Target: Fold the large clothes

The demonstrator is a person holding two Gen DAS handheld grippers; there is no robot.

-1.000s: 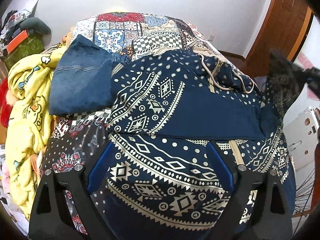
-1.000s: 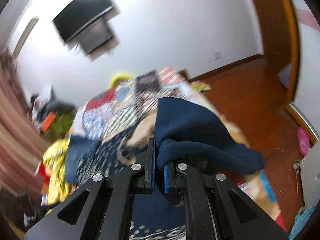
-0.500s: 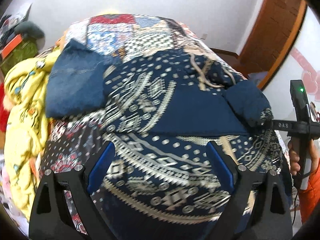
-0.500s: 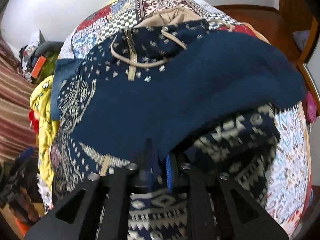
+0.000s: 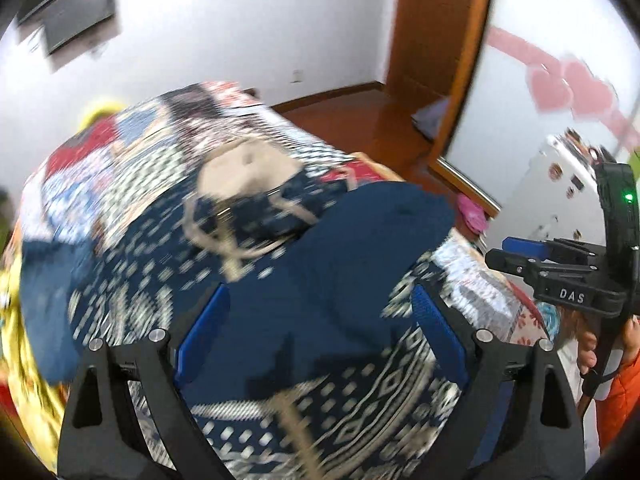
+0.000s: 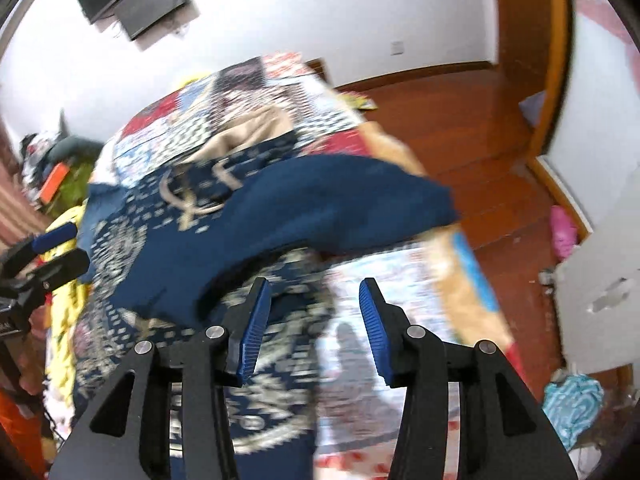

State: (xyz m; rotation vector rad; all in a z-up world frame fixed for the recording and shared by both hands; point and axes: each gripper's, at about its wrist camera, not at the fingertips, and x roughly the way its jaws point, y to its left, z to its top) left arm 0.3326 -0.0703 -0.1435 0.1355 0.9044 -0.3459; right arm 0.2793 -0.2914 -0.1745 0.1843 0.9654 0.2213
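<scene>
Right now both pairs of jaws stand apart and hold nothing. The left gripper (image 5: 320, 340) hangs just over the hoodie (image 5: 280, 300), its blue pads (image 5: 202, 332) straddling the plain navy flap, so the cloth lies straight ahead and below it. The right gripper (image 6: 314, 324) sits off the garment's right edge, with the folded-over sleeve (image 6: 340, 204) ahead and a little to its left, and the patterned bedspread (image 6: 380, 280) showing between its fingers. The hoodie lies spread on the bed, hood (image 5: 248, 168) at the far end and hem towards the person, so its long axis runs away from both grippers. I'd judge the left gripper the nearer to the body of the cloth; the right is nearer the free sleeve edge. A next fold would likely call for gripping the near hem. The frames are blurred, so finer creases can't be made out.
</scene>
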